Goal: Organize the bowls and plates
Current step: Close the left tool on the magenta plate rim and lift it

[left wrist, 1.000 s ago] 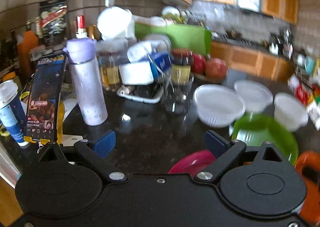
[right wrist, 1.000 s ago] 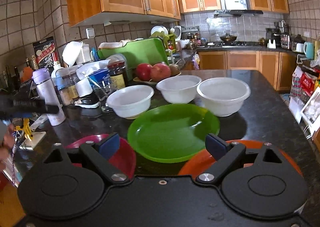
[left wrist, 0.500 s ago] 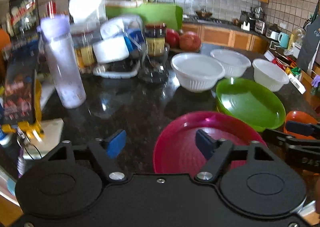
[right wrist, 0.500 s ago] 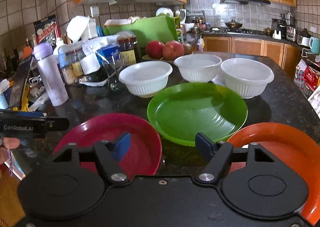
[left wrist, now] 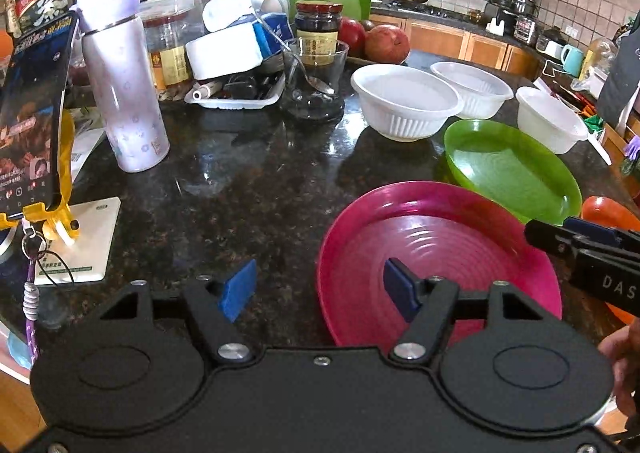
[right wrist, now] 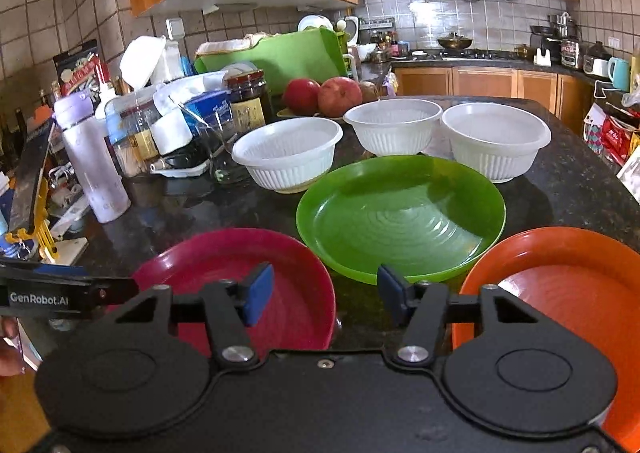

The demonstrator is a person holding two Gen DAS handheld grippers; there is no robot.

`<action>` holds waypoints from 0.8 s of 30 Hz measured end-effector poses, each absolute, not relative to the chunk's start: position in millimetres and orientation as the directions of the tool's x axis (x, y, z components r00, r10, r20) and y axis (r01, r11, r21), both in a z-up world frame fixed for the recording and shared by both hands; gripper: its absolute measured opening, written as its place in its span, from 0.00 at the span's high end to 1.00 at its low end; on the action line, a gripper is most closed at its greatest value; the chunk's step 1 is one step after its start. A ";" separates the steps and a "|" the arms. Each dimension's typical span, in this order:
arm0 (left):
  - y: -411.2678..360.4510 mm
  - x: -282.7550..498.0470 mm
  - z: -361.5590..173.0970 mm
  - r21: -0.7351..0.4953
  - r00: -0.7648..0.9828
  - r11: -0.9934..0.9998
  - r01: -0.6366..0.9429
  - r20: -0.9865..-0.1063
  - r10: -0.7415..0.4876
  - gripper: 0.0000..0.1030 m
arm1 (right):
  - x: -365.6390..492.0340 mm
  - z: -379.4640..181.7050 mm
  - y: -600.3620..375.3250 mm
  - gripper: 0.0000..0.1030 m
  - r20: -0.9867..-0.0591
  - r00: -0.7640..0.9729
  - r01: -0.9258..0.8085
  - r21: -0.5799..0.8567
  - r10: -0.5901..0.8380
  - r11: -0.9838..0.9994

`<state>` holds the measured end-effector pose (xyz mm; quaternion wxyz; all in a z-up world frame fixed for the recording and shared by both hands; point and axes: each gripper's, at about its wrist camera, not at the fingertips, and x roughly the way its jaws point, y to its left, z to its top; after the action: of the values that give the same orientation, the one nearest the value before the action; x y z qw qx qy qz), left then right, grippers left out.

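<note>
Dark granite counter (right wrist: 560,189); both grippers' fingers (left wrist: 240,289) (right wrist: 258,293) part-spread, just closing, empty, above plates (right wrist: 400,217).

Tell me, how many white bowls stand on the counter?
3. Left bowl behind the green plate's left rim, middle bowl furthest back, right bowl behind its right rim. Clutter may hide more.

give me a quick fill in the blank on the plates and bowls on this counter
1. The number of white bowls on the counter is ____.
2. The plate between the red plate and the orange plate is coloured ____.
3. The bowls hold ____.
4. The plates lie side by side rather than ____.

Missing words: three; green; nothing; stacked
</note>
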<state>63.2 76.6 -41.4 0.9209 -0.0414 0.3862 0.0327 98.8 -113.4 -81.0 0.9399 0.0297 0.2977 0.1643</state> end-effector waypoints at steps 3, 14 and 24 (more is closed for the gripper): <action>77.7 65.1 -42.1 -0.059 0.690 0.995 -0.080 -0.724 0.013 0.36 | 99.9 -81.1 -112.9 0.43 -0.569 0.749 -0.298 0.167 0.338 0.940; 67.2 74.2 -44.1 -0.016 0.667 1.000 -0.009 -0.745 -0.006 0.45 | 107.1 -83.9 -111.8 0.62 -0.613 0.725 -0.295 0.133 0.313 0.946; 72.8 85.1 -53.0 -0.026 0.605 0.998 -0.059 -0.796 0.015 0.58 | 113.7 -90.7 -112.0 0.76 -0.633 0.707 -0.299 0.135 0.314 0.945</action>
<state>85.1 72.8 -53.0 0.8955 -0.0247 0.4440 0.0205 113.7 -112.0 -90.7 0.9238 0.0114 0.3449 0.1659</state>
